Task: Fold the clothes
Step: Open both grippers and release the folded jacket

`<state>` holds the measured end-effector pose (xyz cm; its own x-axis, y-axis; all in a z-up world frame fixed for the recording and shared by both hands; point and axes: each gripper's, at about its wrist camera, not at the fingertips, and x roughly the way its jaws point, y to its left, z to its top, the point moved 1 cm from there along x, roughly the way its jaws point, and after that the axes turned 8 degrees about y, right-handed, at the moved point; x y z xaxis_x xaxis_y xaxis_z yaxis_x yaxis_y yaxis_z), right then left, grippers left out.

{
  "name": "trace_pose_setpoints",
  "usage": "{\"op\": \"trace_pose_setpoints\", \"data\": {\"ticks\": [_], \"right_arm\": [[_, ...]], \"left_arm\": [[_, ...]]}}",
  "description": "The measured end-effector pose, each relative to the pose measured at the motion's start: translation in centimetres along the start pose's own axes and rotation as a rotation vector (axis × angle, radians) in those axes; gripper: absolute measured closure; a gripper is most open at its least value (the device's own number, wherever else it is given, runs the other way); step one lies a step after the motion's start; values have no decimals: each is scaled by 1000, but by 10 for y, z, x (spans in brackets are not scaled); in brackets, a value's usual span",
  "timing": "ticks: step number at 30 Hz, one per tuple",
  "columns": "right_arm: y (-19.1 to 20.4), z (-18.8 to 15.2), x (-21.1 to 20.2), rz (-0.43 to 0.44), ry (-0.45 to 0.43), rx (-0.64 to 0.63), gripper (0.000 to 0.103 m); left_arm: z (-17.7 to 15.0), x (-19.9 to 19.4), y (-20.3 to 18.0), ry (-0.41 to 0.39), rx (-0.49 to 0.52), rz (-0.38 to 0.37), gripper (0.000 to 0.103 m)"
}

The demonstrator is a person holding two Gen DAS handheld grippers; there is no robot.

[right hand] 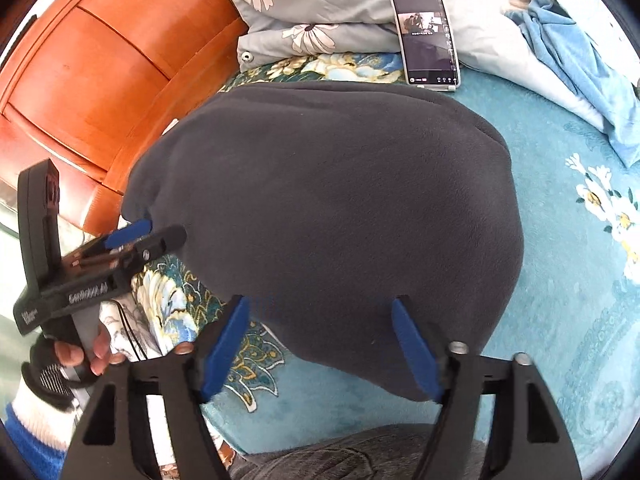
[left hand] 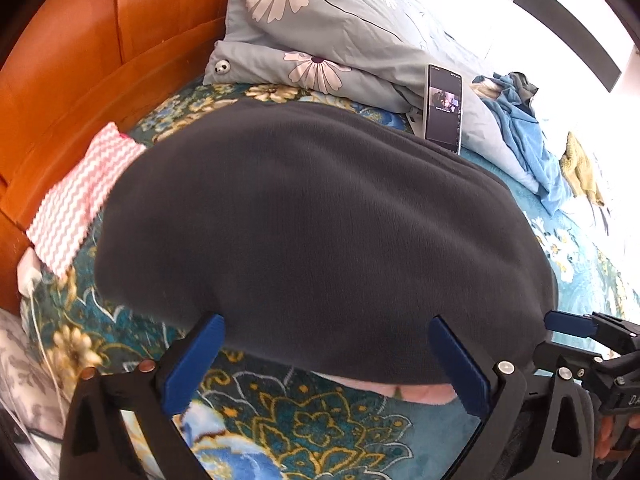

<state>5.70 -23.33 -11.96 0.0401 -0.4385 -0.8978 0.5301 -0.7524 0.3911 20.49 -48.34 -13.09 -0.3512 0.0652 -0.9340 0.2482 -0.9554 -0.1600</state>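
A dark grey fleece garment (left hand: 320,220) lies folded flat on the teal floral bed cover (left hand: 304,420); it also fills the right wrist view (right hand: 332,208). My left gripper (left hand: 326,328) is open, its blue fingertips resting over the garment's near edge with nothing between them. My right gripper (right hand: 320,308) is open over the garment's near right edge. A pink lining (left hand: 400,392) peeks out under the garment's near hem. The left gripper also shows from the side in the right wrist view (right hand: 132,236). The right gripper shows at the lower right edge of the left wrist view (left hand: 572,324).
An orange wooden headboard (left hand: 100,52) stands at the left. A grey flowered quilt (left hand: 328,28) with a phone (left hand: 443,108) leaning on it lies behind the garment. A pink zigzag cloth (left hand: 76,204) lies at the left, and blue (left hand: 524,132) and yellow clothes (left hand: 576,164) at the right.
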Motion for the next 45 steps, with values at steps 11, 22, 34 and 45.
{"op": "trace_pose_setpoints", "data": {"ticks": [11,22,34,45], "right_arm": [[16,-18,5,-50,-44,44,21],[26,-36,12,-92,-71,53,0],[35,-50,8,-152,-97,53,0],[39,-64,10,-174,-62,54,0]], "left_arm": [[-27,0,4,-28,-42,-14,0],[-39,-19,1,-121,-31,15,0],[-48,-21,5,-95,-25,58,0],[-58,-11,18,-63,-124,83,0]]}}
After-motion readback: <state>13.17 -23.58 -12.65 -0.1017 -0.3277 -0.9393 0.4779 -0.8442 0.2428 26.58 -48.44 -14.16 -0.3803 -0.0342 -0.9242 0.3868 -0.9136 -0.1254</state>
